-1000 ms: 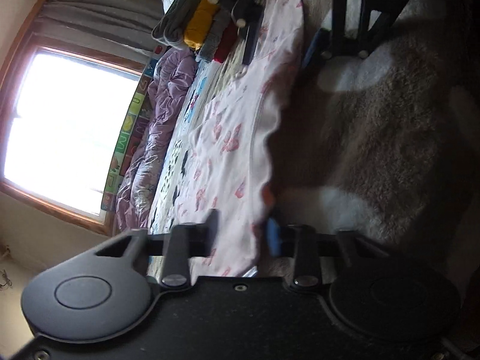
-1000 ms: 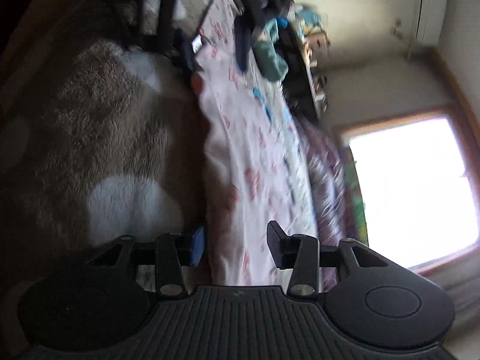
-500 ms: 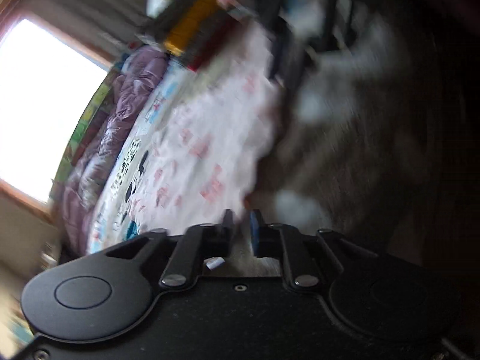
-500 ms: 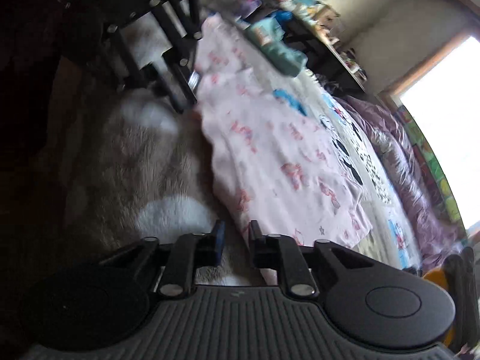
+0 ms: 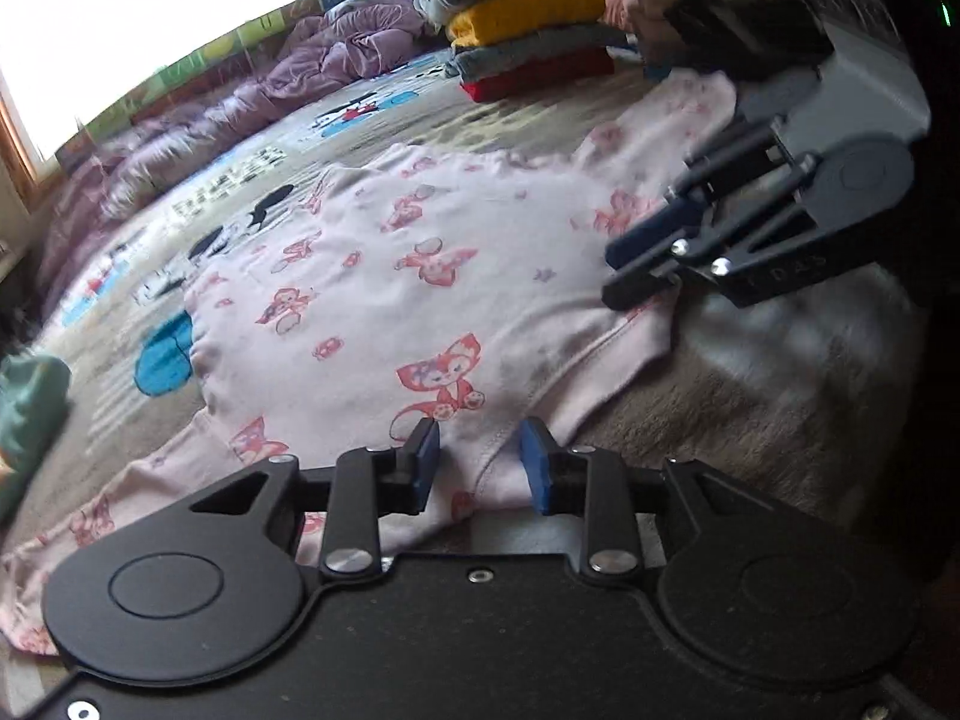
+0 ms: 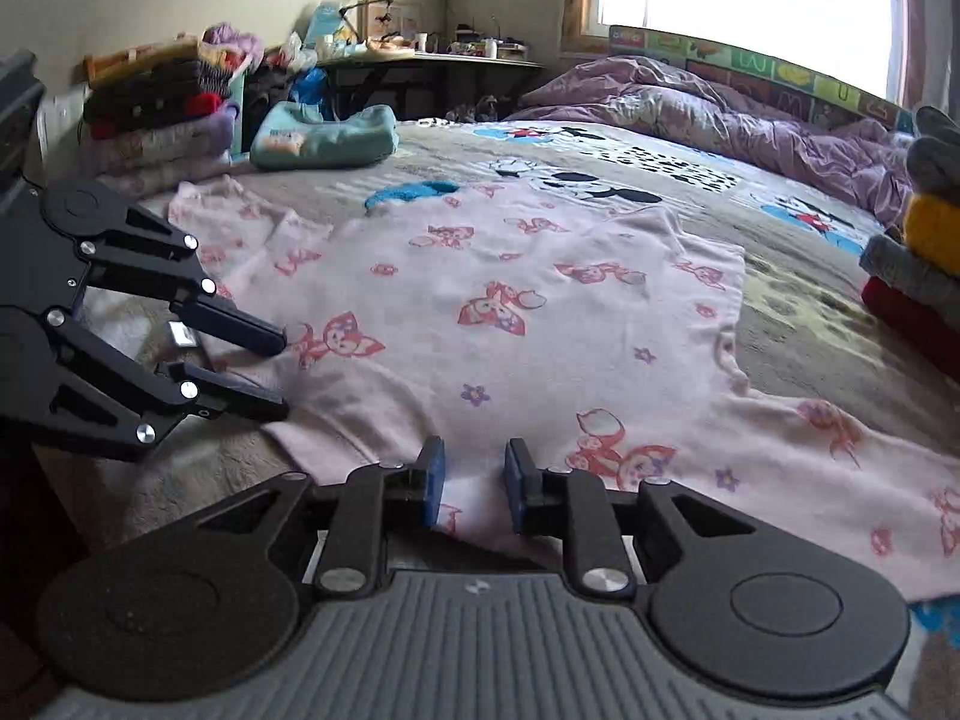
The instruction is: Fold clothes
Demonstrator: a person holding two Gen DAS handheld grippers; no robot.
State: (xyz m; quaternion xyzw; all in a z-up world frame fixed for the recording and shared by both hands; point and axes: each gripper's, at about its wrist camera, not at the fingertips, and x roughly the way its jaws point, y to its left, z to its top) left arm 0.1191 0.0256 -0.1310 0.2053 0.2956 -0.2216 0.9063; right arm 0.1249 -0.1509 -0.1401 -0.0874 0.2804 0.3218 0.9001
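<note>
A pink garment (image 5: 384, 276) printed with red foxes lies spread flat on the bed, and also fills the right wrist view (image 6: 510, 300). My left gripper (image 5: 480, 463) is at its near hem. Its jaws are opening, with a fold of the hem lying loose between the blue pads (image 5: 427, 461). The same gripper (image 6: 279, 373) shows from the side at the garment's left edge. My right gripper (image 6: 474, 480) sits at the near hem further right. Its jaws are opening too, and the cloth between them is not pressed. In the left wrist view the right gripper (image 5: 624, 270) hovers over the hem.
A stack of folded clothes (image 5: 528, 30) stands at the far right of the bed (image 6: 924, 264); another stack (image 6: 156, 120) and a teal pouch (image 6: 324, 138) sit at the far left. A purple duvet (image 6: 750, 120) lies under the window. A fluffy brown blanket (image 5: 750, 396) covers the near edge.
Both views have rolled from sideways to upright. Half a second ago both pairs of jaws were nearly together at the hem; now they stand wider apart and the garment lies flat.
</note>
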